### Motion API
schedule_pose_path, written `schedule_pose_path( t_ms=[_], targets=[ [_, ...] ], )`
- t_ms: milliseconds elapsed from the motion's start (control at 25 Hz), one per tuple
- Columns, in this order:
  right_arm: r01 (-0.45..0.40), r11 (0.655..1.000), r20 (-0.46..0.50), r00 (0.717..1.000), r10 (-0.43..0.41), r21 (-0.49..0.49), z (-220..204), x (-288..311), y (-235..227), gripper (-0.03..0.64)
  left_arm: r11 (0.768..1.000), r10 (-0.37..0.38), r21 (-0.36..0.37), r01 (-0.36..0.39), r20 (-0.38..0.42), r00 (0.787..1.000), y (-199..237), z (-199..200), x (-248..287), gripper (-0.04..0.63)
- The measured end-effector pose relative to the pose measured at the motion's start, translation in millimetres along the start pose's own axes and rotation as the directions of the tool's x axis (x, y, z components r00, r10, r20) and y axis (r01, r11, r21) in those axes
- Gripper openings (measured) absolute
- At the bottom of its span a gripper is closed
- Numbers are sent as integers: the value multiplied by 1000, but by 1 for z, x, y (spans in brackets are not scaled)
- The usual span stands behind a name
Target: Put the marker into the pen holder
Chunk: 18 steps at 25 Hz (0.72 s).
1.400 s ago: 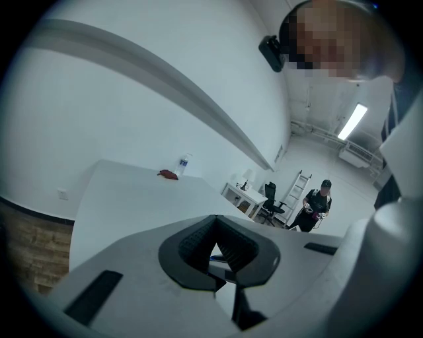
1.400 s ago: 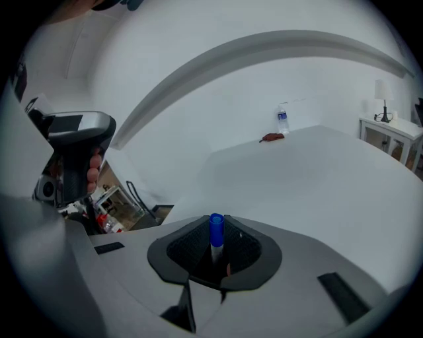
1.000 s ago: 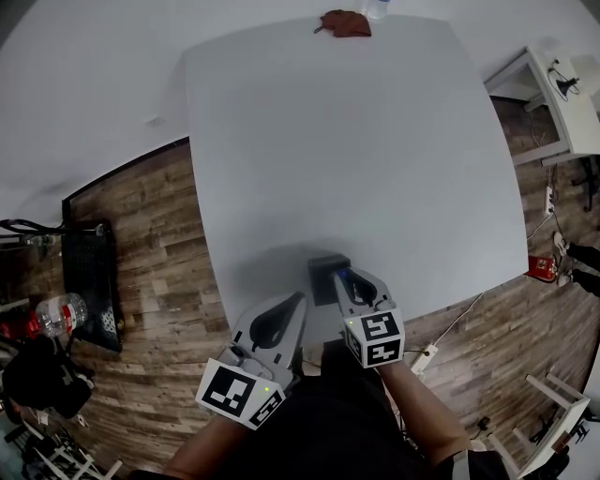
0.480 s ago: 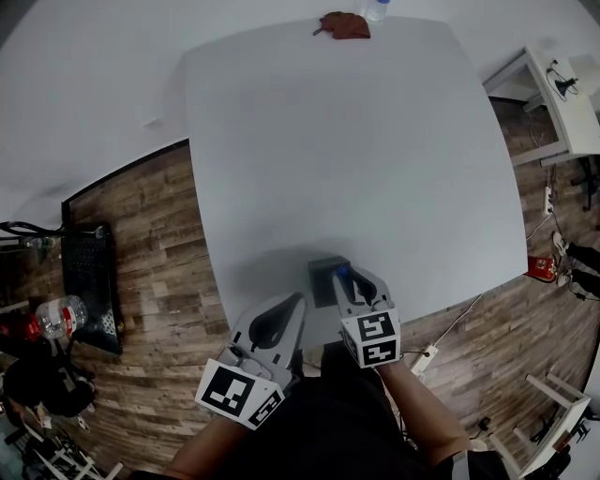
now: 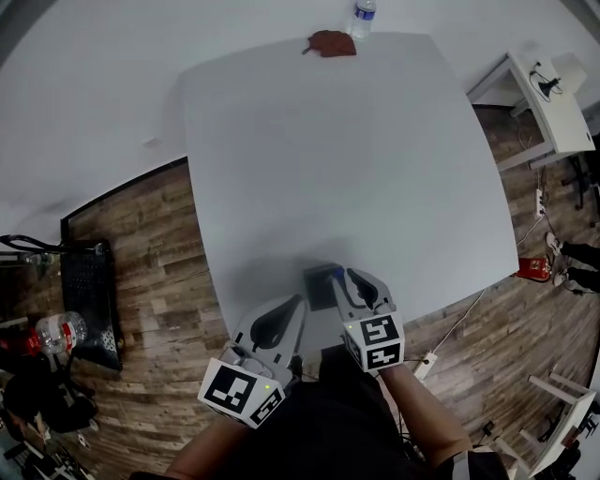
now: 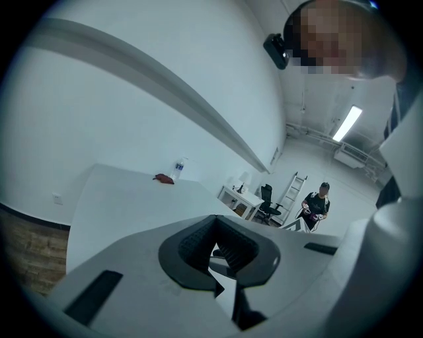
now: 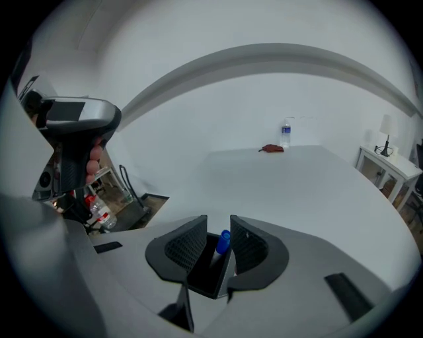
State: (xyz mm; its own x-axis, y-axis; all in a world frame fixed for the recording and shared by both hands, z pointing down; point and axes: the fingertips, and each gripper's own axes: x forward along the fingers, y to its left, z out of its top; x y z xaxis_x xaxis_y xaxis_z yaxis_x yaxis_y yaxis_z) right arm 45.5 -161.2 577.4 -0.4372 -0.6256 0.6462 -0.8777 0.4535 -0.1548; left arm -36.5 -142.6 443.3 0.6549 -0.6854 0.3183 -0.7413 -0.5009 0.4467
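the blue-capped marker (image 7: 225,238) stands tilted in the square black pen holder (image 7: 201,277), at the near edge of the smooth pale table (image 5: 328,141). the right gripper (image 7: 218,226) has its ribbed dark jaws narrowly apart on either side of the cap. the left gripper (image 6: 215,228), just beside it, is closed on nothing. the label on the bottle (image 5: 364,17) at the far edge is too small to read. wide plain tabletop lies between the bottle and the pen holder.

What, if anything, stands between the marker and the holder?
Nothing visible does. The marker stands tilted inside the holder, blue cap up, between the parted jaws of the right gripper.
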Motion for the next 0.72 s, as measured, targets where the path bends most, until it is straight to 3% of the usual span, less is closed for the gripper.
schedule_pose_path(
  t_ms=[360,720],
  targets=[
    [27,1000,112,993,-28,10,34,-41,5,91,996,-60,69,57,32,998,-19,15,-11,6],
    [15,999,279,960,-22,28,74,-107,38,87,982,-138,140,127,70,988,-52,26,-43,6]
  ],
)
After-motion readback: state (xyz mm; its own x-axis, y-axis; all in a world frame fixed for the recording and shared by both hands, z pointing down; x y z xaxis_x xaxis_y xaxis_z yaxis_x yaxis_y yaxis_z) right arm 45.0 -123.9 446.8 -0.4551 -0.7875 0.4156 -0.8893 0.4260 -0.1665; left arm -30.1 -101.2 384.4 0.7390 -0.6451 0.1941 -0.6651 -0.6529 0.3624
